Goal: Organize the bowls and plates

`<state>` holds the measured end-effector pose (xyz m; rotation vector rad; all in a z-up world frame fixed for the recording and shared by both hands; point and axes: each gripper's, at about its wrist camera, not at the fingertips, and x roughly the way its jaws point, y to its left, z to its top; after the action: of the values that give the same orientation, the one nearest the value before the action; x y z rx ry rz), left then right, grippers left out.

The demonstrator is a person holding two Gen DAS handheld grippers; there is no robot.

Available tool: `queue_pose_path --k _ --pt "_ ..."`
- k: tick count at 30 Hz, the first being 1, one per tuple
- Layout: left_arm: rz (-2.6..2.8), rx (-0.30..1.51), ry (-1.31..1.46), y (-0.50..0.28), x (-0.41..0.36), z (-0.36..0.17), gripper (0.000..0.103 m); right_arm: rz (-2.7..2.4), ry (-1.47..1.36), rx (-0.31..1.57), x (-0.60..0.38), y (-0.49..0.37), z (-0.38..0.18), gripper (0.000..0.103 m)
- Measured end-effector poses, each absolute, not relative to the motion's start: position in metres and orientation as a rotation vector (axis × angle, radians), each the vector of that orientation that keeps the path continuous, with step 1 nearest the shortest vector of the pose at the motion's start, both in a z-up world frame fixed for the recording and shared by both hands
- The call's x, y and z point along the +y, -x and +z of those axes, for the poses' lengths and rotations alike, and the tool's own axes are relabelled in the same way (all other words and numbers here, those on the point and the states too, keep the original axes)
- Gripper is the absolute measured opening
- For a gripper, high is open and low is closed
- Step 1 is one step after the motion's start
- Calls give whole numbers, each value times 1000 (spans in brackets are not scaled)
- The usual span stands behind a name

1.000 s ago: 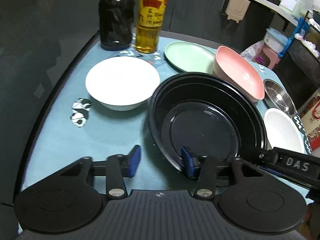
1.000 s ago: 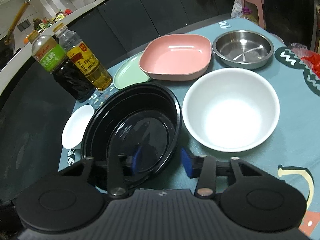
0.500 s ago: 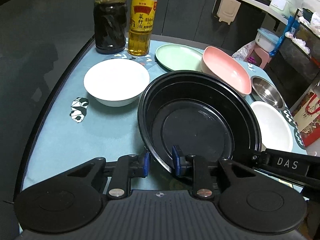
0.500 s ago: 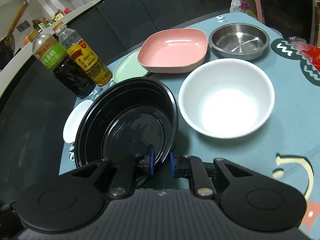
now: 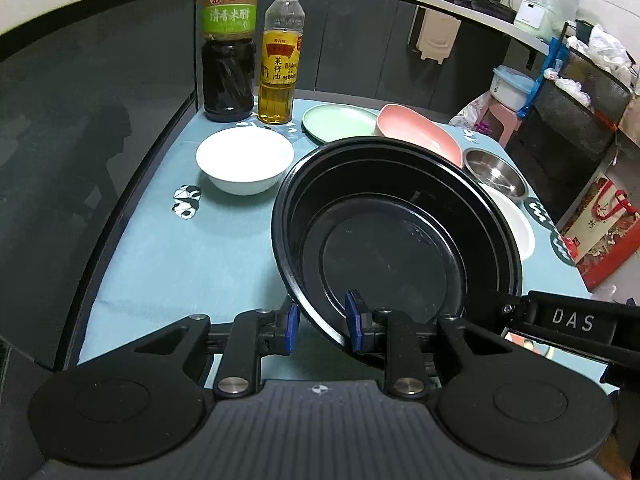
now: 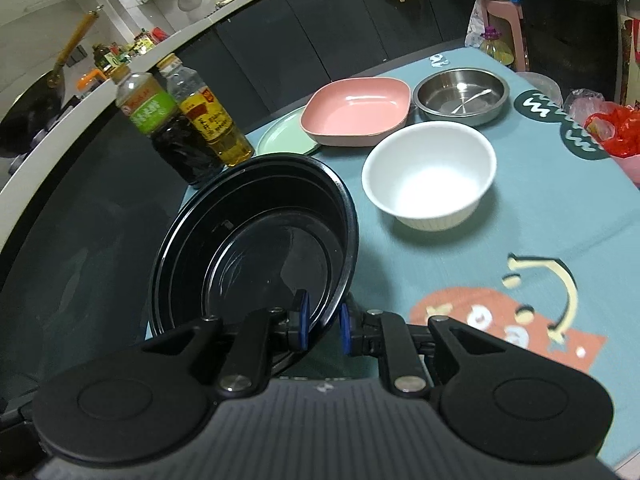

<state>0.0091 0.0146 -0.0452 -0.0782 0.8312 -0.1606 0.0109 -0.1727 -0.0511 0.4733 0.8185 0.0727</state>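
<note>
In the left wrist view, at the far left of the table (image 5: 168, 256), a dark vinegar bottle (image 5: 229, 56) and a yellow oil bottle (image 5: 280, 64) are seen standing side by side, upright, with a small white bowl (image 5: 244, 160) just in front of them. Further right, at the far side, a green plate (image 5: 338, 122) is found, with a pink dish (image 5: 416, 132) leaning over its right edge. The black bowl (image 5: 394, 236), the task's thing in hand, is seen in the middle, tilted and apparently lifted off the cloth.

Its near rim is gripped from two sides. The left gripper (image 5: 322, 322) is clamped narrow on the near-left rim, one blue pad (image 5: 292, 326) outside the wall and the other inside; its jaws have just been closing onto the rim. The right gripper (image 6: 322, 326) is likewise pinched on the near-right rim, one pad on each face of the wall, its jaws settled there.

To the right of the black bowl, a large white bowl (image 6: 430, 182) is seen on the cloth, and beyond it a steel bowl (image 6: 460, 96) beside the pink dish.

The coming move is judged to turn on this: the black bowl is held directly ahead of both tools, roughly between them, so neither hand is clearly nearer, and both must be moved together. As the widest vessel, it is probably meant as the base of a stack.
</note>
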Motion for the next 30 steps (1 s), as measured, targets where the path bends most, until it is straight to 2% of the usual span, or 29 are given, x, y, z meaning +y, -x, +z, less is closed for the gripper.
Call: queue_pose_path --k 10,30 --pt "-166 824 55 26 16 -46 25 78 -461 805 -167 23 -51 20" --pt "-169 887 27 33 15 -74 27 58 -437 837 -161 39 -67 20"
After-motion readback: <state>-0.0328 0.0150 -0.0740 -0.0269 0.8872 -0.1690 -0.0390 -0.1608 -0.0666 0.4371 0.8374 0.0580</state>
